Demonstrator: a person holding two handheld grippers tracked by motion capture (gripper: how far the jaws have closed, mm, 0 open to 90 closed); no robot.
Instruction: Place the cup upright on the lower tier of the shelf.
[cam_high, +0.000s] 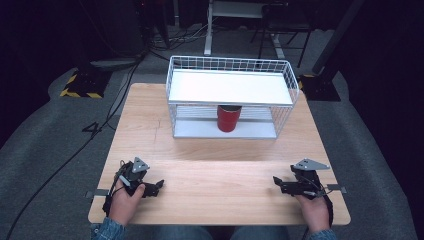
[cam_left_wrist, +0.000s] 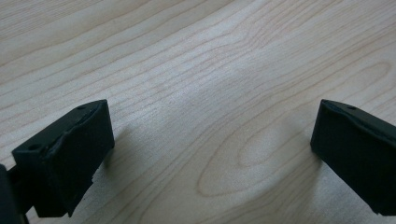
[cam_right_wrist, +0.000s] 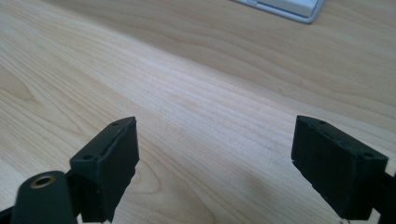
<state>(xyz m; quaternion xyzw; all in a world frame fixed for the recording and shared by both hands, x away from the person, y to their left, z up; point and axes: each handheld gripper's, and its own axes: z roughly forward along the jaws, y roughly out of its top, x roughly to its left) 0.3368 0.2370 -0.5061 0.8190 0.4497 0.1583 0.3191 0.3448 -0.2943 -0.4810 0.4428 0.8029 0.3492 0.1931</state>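
Observation:
A red can (cam_high: 229, 118) stands upright on the lower level of a white wire shelf rack (cam_high: 292, 82) at the far middle of the wooden table (cam_high: 220, 150). My left gripper (cam_high: 159, 186) rests near the front left corner, held by a hand, jaws pointing right. In the left gripper view the left gripper (cam_left_wrist: 212, 144) is open with bare wood between its jaws. My right gripper (cam_high: 276, 183) lies near the front right corner, jaws pointing left. In the right gripper view the right gripper (cam_right_wrist: 215, 163) is open and holds nothing.
The rack's white top shelf (cam_high: 230, 87) overhangs the can. A corner of the rack's base (cam_right_wrist: 289, 7) shows at the top of the right gripper view. Cables (cam_high: 100, 125) and black-and-yellow stand feet (cam_high: 80, 85) lie on the grey floor to the left.

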